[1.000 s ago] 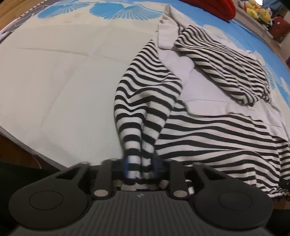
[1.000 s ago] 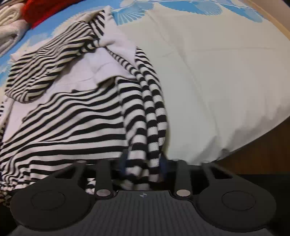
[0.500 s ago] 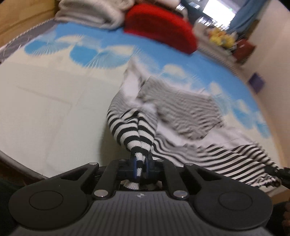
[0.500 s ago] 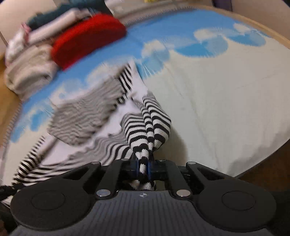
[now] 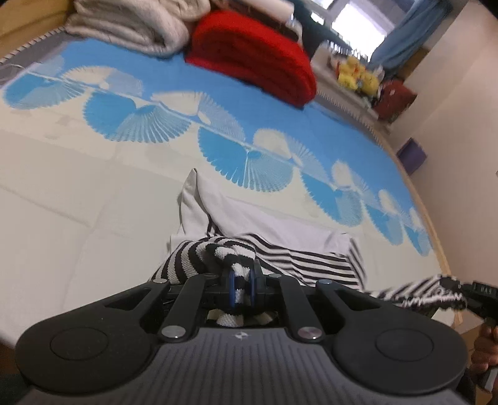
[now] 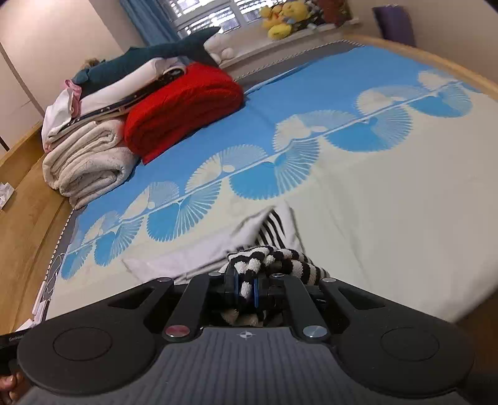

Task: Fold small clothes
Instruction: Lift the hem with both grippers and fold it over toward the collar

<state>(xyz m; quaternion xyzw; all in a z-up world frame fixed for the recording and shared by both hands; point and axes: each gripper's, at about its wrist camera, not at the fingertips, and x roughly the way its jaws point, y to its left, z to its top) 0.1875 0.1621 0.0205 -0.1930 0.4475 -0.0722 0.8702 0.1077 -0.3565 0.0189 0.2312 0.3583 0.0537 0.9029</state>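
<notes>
A black-and-white striped garment (image 5: pixel 298 258) with a pale inner side lies on the bed, its near edge lifted off the cover. My left gripper (image 5: pixel 241 285) is shut on a bunched striped fold of it, close to the camera. In the right wrist view my right gripper (image 6: pixel 246 288) is shut on another striped fold of the garment (image 6: pixel 280 261). The cloth stretches between the two. The right gripper also shows at the far right of the left wrist view, clamping striped cloth (image 5: pixel 435 293). The rest of the garment below the grippers is hidden.
The bed cover (image 5: pixel 77 193) is cream with blue fan shapes. A folded red blanket (image 5: pixel 258 59) and folded beige blankets (image 6: pixel 90 162) are stacked at the far end. Plush toys (image 6: pixel 286 18) sit on the window sill. The wooden bed frame (image 6: pixel 435 62) rims the mattress.
Both grippers closed tight on the striped folds and rose, lifting the garment's near edge off the bed. Both views tilted up, bringing the far end of the bed and the window into sight.
</notes>
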